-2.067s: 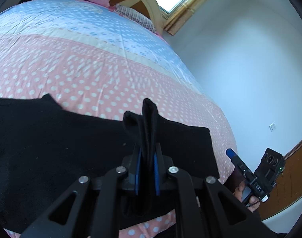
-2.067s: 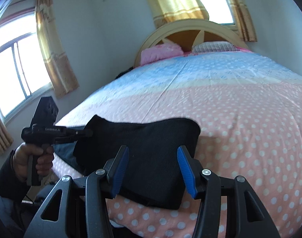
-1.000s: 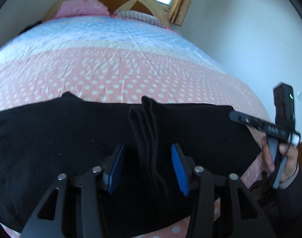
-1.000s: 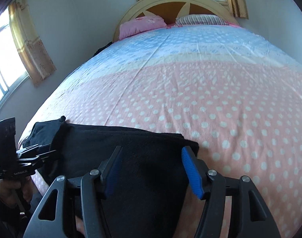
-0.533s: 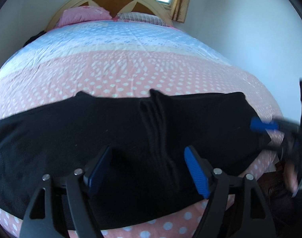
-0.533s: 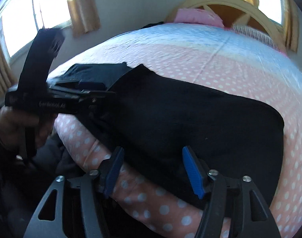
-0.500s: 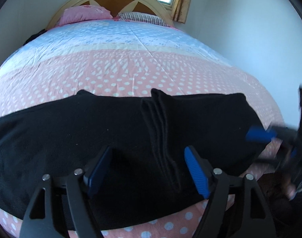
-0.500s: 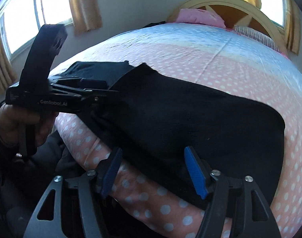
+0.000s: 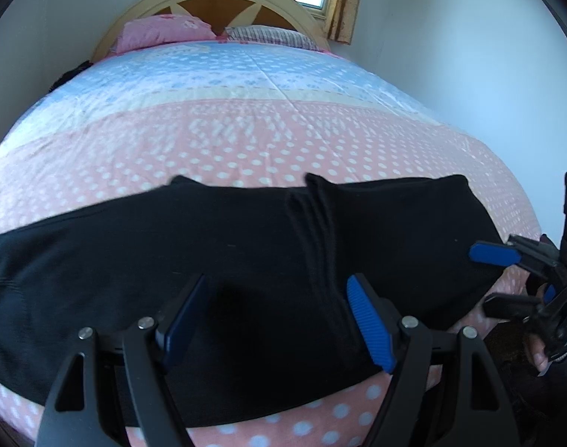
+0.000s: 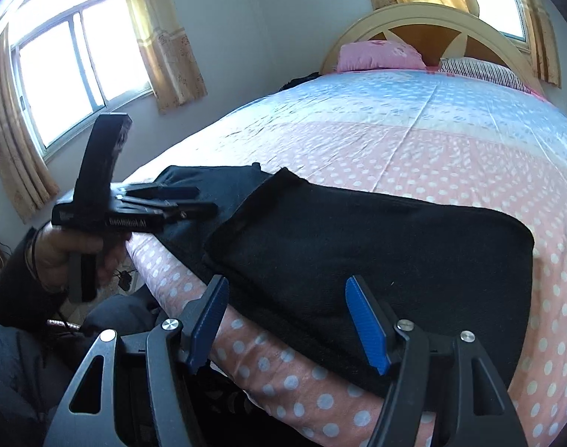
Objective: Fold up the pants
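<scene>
Black pants (image 9: 246,260) lie across the foot edge of a polka-dot bed (image 9: 246,141), ridged at the middle only in the left view. Left gripper (image 9: 279,316) open above them; right gripper (image 10: 287,320) open at the fold's near edge. Right view adds window (image 10: 59,74). Bed bare beyond.

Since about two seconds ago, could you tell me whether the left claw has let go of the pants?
Yes. The left claw, earlier pinched shut on a raised ridge of the black pants, now stands wide open, and that ridge lies slumped on the polka-dot bedspread.

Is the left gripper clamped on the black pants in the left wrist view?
No, the left gripper has its jaws spread wide over the pants, gripping nothing.
</scene>
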Available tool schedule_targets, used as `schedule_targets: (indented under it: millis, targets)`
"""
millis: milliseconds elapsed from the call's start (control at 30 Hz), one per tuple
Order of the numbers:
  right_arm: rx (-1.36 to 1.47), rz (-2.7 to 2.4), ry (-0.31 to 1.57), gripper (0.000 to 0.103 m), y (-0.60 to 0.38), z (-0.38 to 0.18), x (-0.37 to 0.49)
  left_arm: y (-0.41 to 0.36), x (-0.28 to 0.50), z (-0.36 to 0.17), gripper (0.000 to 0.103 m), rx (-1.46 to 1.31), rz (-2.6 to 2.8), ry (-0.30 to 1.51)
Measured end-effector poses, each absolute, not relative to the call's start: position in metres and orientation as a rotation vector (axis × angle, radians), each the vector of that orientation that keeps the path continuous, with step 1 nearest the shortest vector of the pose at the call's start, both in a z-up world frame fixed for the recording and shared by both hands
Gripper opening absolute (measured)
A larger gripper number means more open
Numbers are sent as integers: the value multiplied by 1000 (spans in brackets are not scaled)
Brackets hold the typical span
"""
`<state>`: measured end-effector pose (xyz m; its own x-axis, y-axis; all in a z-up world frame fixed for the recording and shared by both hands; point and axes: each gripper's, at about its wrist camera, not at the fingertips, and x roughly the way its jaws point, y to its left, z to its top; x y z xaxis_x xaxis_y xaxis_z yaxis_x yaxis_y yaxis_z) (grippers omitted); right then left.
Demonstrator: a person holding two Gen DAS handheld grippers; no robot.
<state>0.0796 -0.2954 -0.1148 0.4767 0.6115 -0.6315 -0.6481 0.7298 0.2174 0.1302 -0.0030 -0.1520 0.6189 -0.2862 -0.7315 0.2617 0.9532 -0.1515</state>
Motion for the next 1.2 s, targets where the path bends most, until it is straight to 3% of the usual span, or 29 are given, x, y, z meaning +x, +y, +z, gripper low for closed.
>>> schedule_targets:
  millis: [300,600,667,733,833,1200]
  targets:
    - [-38,763,704,67,-297,-110,76,62,129,-137,79,45,-149,830]
    - [28,713,673,67,-308,-109,83,205,123,-136,79,-11,98,820]
    - [46,703,680,67,-310,-110,86,232,119,-147,75,-71,107,841]
    - [55,697,685,67,-311,-111,87,249,118,-157,65,-144,91,855]
    - [56,692,685,67,-311,-112,88,262,116,-169,53,-276,28,861]
    - [42,696,675,67,-310,-109,84,256,117,-174,57,-296,-2,846]
